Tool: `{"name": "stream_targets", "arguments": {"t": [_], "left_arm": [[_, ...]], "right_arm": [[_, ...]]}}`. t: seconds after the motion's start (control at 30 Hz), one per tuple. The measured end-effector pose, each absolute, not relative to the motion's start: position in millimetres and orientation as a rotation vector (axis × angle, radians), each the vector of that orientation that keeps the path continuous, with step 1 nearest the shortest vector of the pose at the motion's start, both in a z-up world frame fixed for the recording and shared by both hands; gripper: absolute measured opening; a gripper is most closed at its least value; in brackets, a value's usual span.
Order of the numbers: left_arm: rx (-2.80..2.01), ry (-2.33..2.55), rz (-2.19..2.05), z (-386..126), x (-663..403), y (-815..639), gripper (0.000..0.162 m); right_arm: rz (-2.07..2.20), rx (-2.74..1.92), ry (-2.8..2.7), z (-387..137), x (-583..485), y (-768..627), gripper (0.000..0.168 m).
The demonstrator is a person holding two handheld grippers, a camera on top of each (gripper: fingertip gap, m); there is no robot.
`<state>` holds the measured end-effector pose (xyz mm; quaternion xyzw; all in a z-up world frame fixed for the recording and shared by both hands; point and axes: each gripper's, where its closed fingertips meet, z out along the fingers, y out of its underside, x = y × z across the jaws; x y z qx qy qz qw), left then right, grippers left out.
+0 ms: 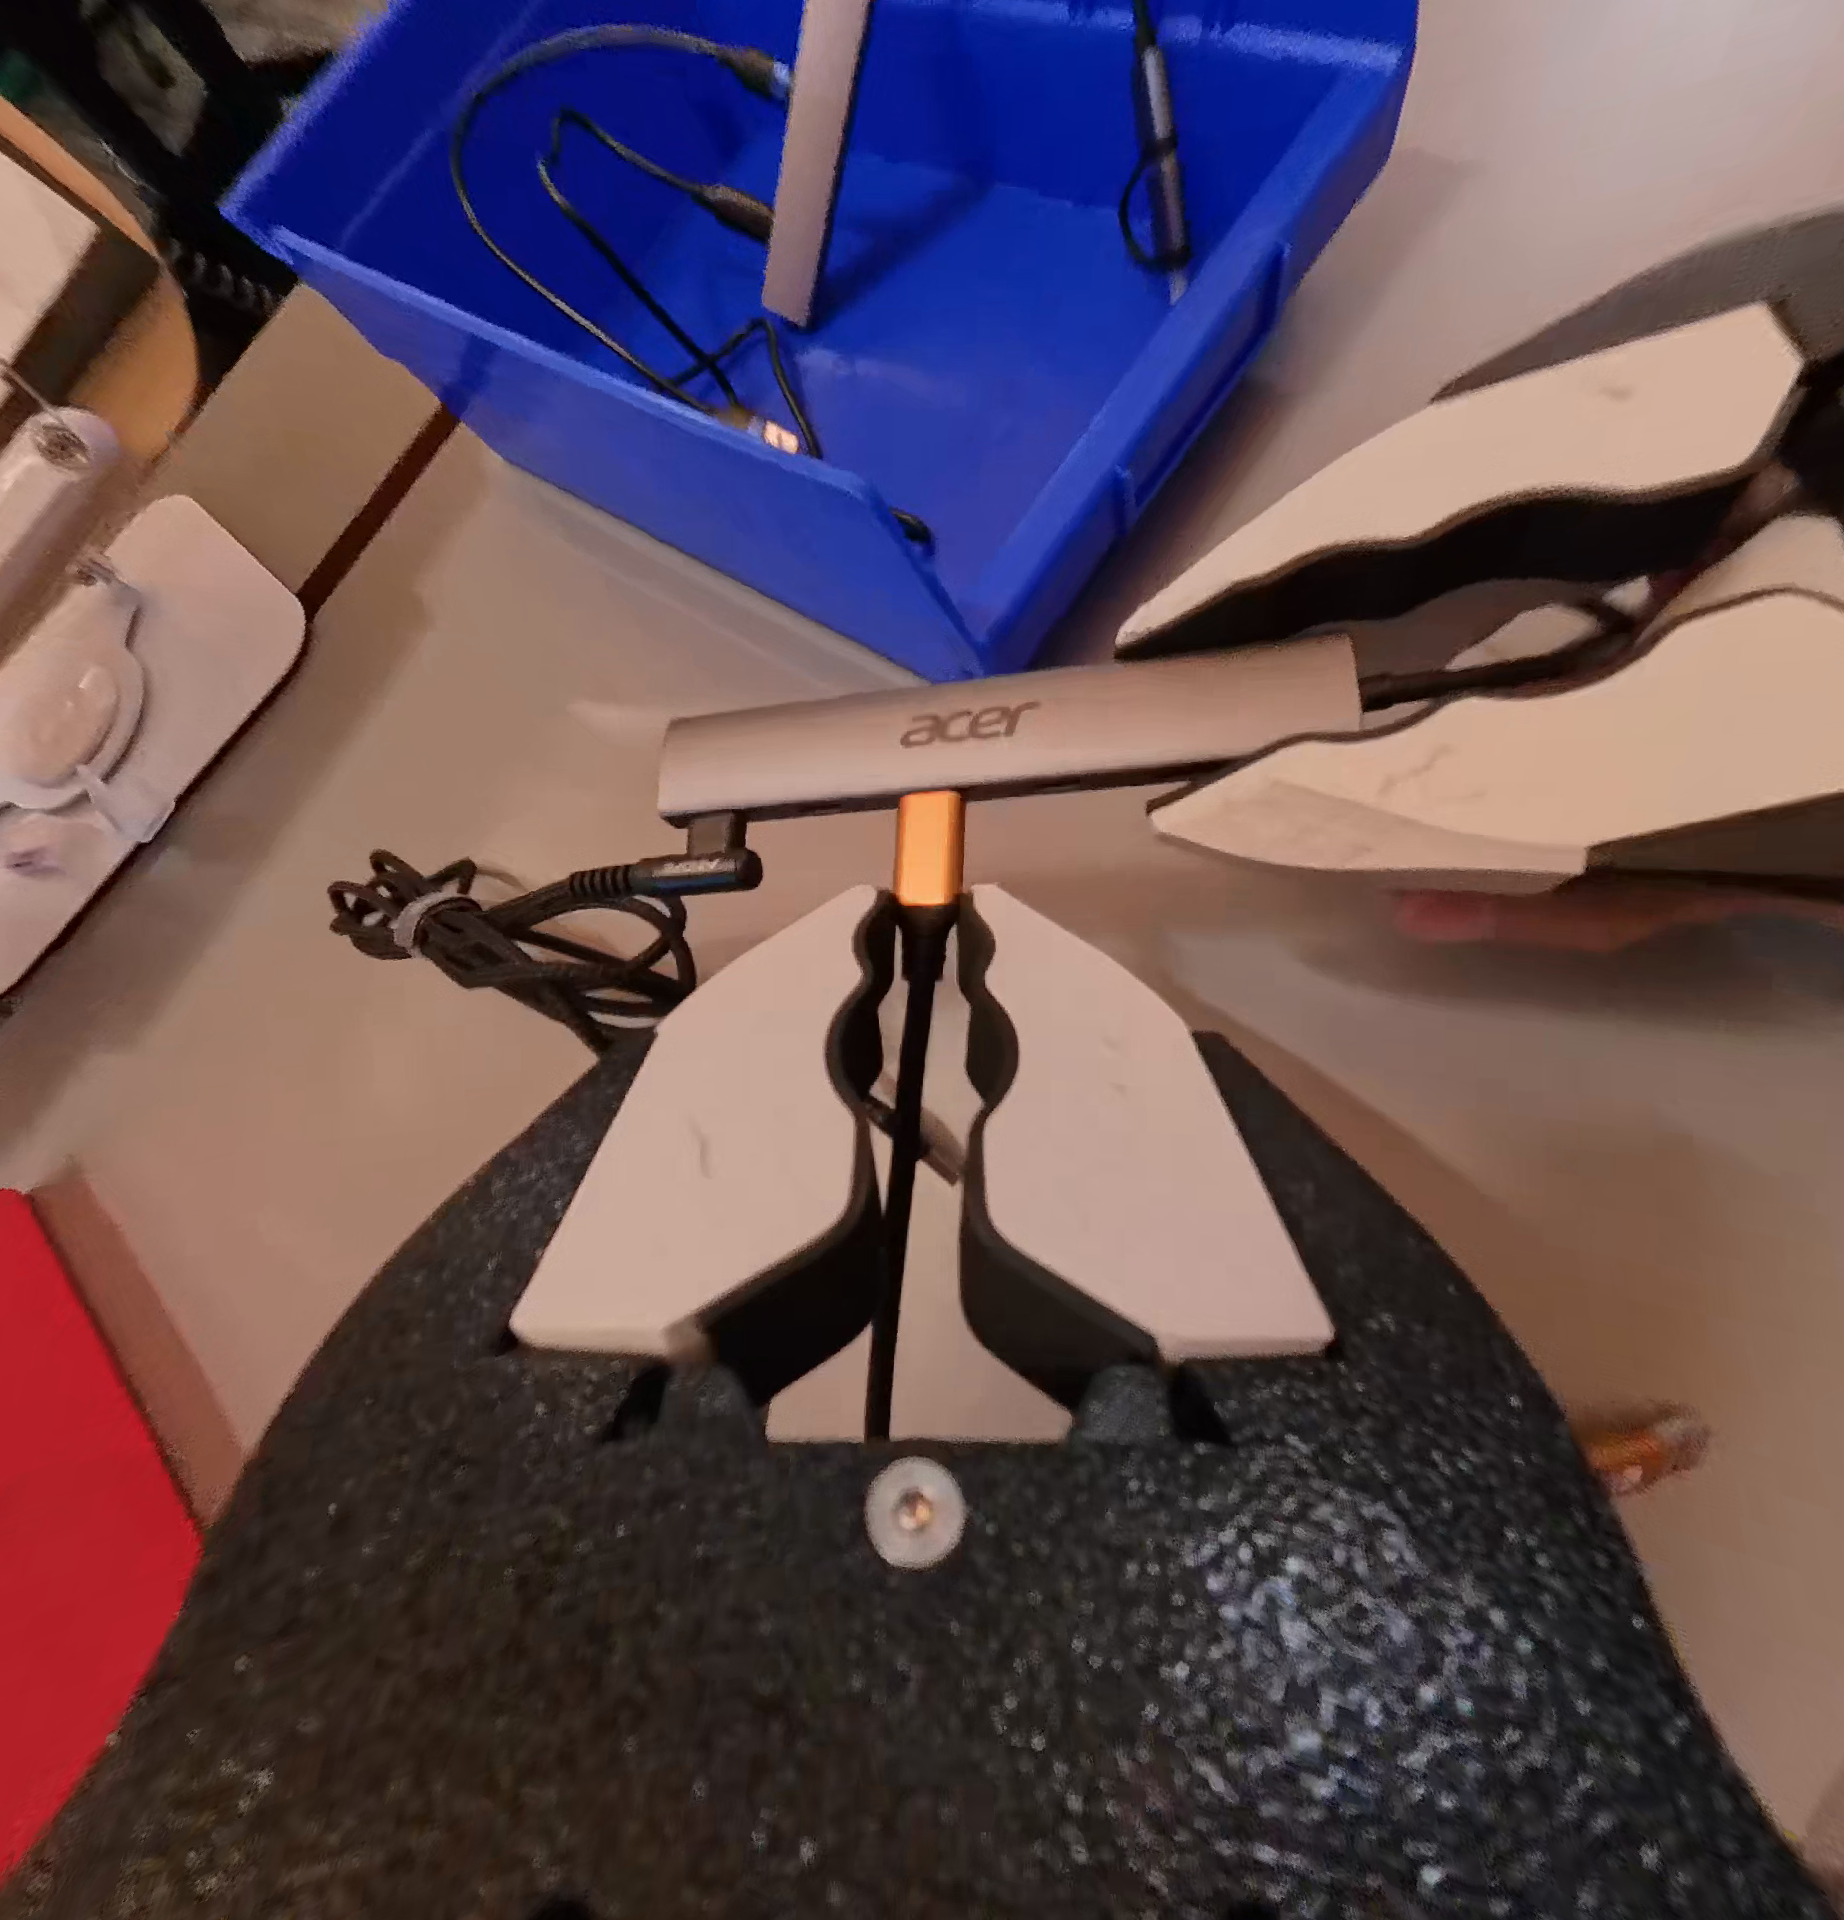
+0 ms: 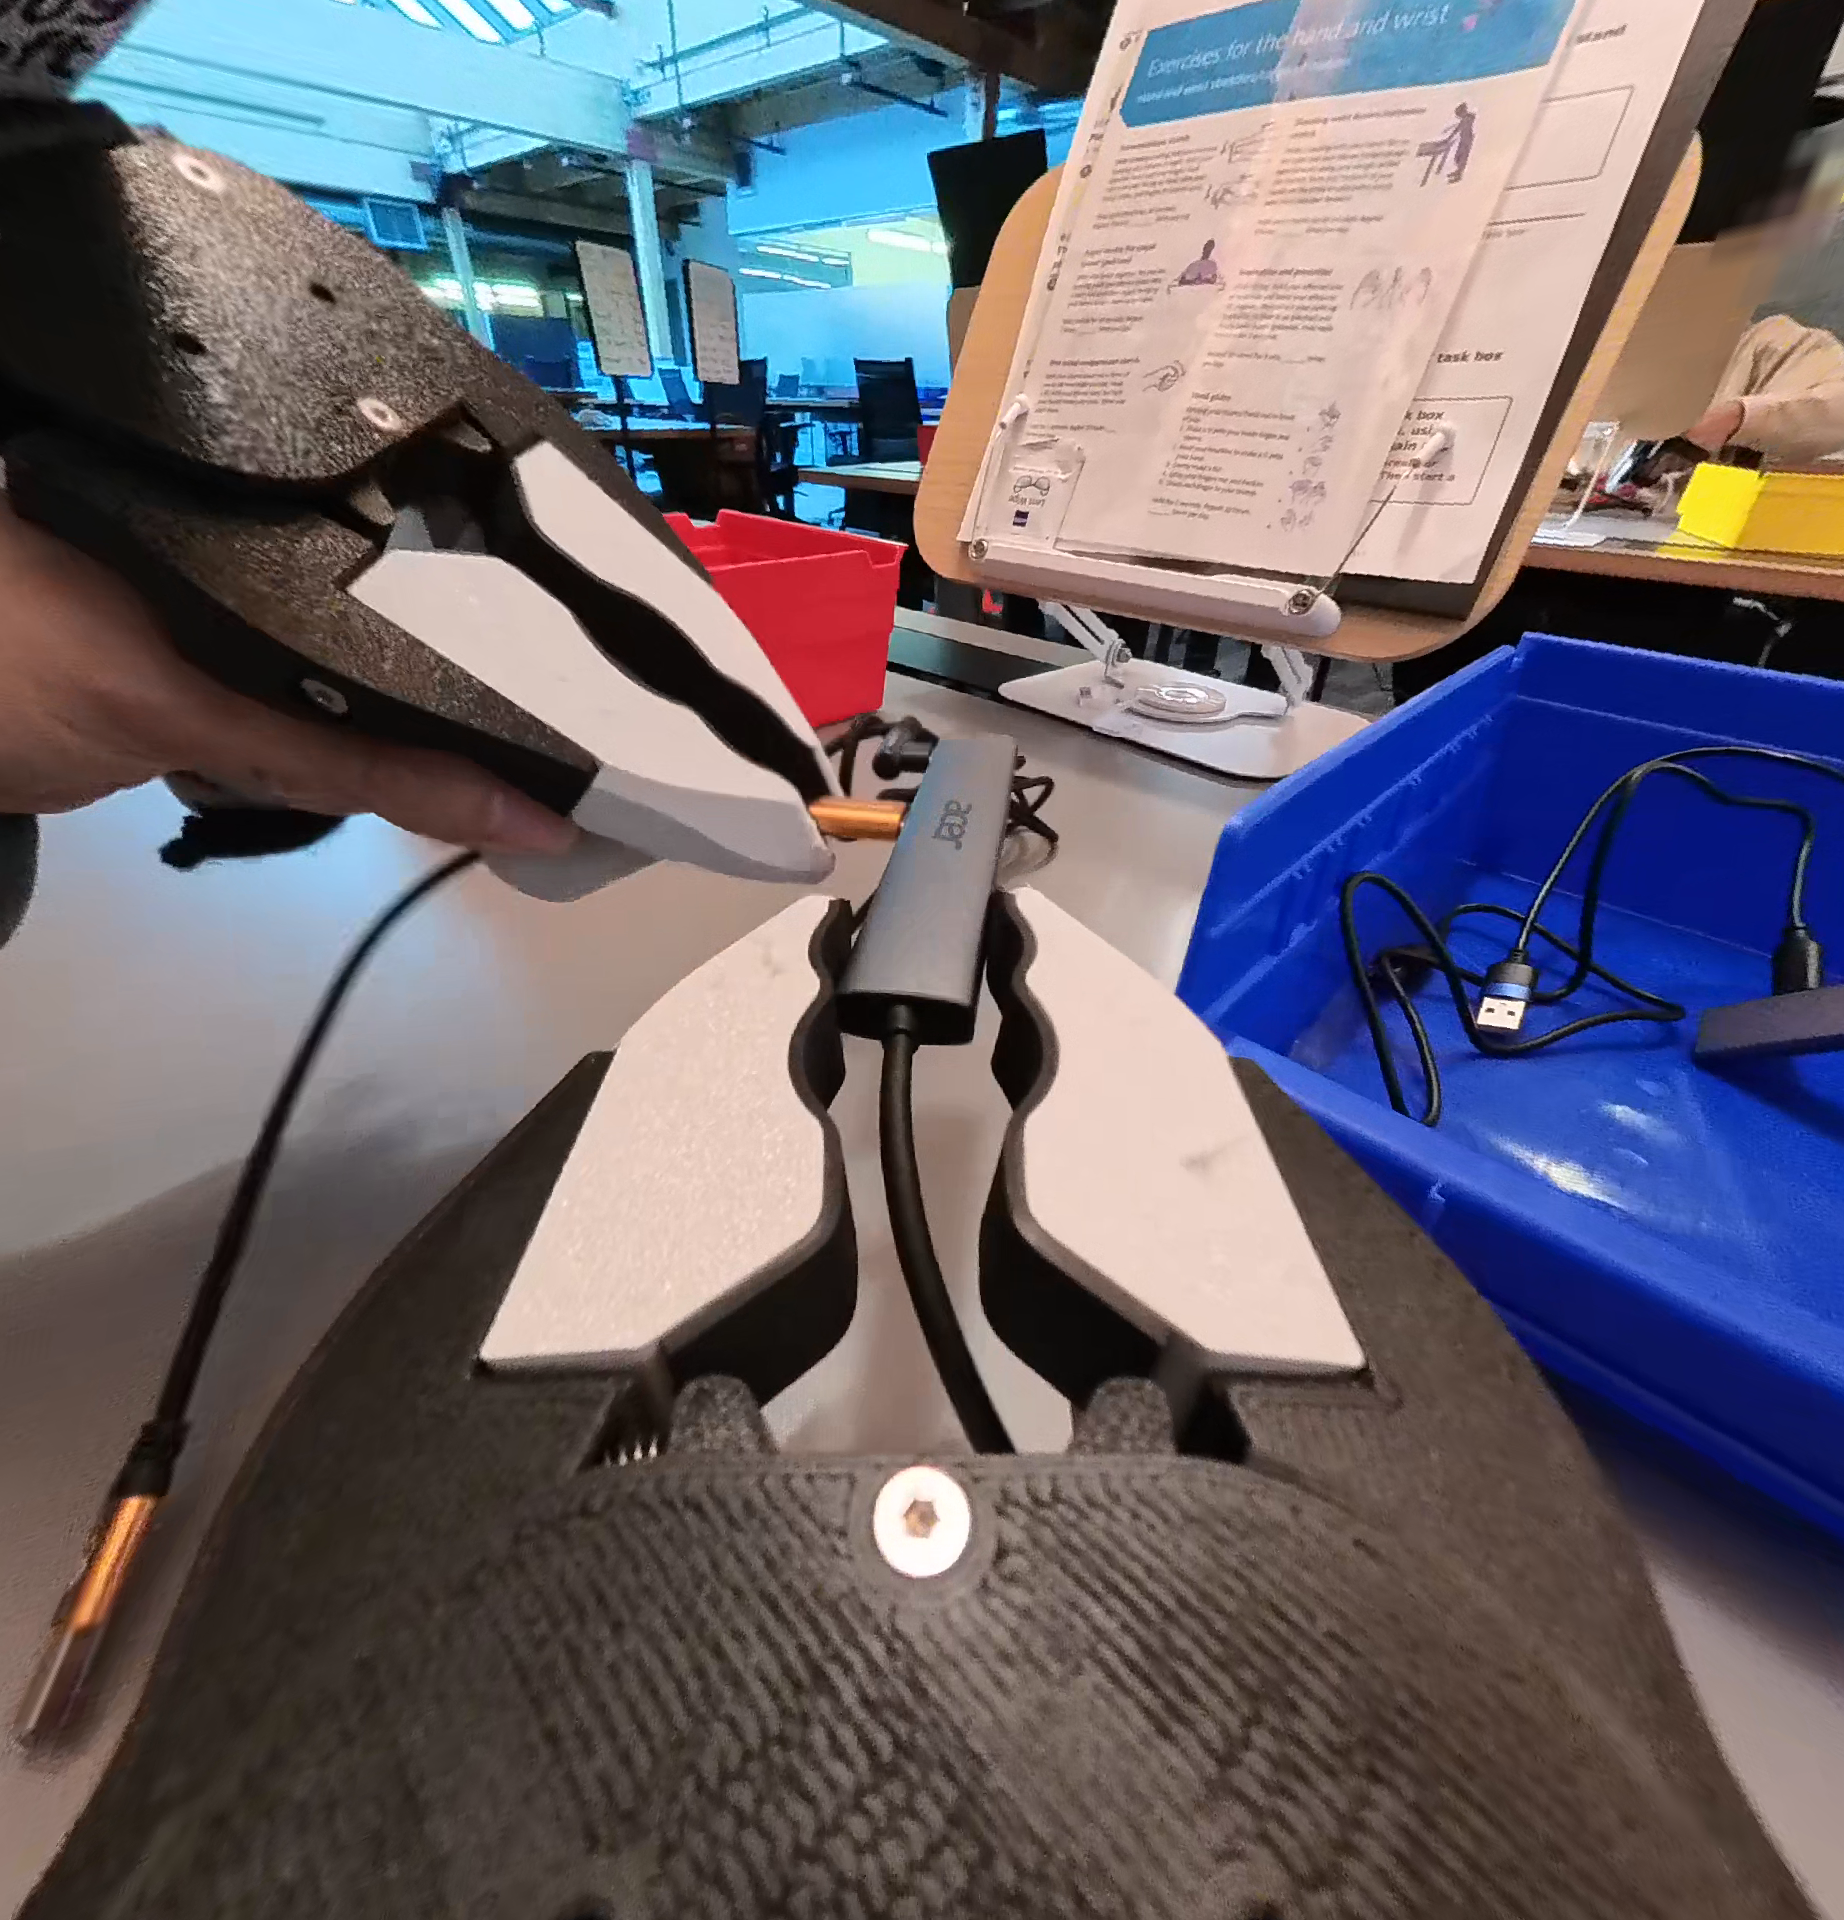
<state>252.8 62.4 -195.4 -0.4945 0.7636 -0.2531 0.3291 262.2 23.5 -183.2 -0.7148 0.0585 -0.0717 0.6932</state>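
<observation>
My left gripper (image 1: 923,896) is shut on an orange-sleeved cable plug (image 1: 928,844) whose tip meets the side of a grey USB hub (image 1: 1011,732). The plug's black cable runs back between my fingers. My right gripper (image 2: 923,914) is shut on the cable end of the same hub (image 2: 933,883), holding it above the table. It shows at the right in the left wrist view (image 1: 1167,727). The left gripper (image 2: 819,821) and the orange plug (image 2: 861,818) show in the right wrist view. A black angled plug (image 1: 705,847) sits in the hub's left end.
A blue bin (image 1: 897,343) with cables and another grey hub stands behind; it is at the right in the right wrist view (image 2: 1520,1091). A coiled black cable (image 1: 502,935) lies on the table. A document stand (image 2: 1261,416) and a red bin (image 2: 804,603) are behind.
</observation>
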Motion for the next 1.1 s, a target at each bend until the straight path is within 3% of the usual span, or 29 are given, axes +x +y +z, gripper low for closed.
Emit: {"name": "stream_targets", "arguments": {"t": [0.03,0.37,0.5,0.6,0.83,1.1], "left_arm": [[-1.294,1.974,-0.688,-192,254,62,0.010],[-1.147,1.934,-0.815,-185,251,53,0.012],[-1.110,1.795,-1.027,-153,228,63,0.032],[-1.212,1.571,-1.071,-136,207,113,0.033],[-1.408,1.537,-1.127,-199,168,156,0.033],[-1.319,1.611,-1.099,-210,172,152,0.031]], "right_arm": [[-0.166,-1.588,0.138,-182,263,22,0.027],[-0.196,-1.481,0.090,-167,260,16,0.025],[-0.276,-1.449,0.037,-145,258,10,0.025],[-0.267,-1.373,0.051,-114,264,-8,0.025],[-0.248,-1.205,0.061,-28,264,-56,0.025],[-0.491,-1.264,0.032,67,316,-83,0.024]]}}
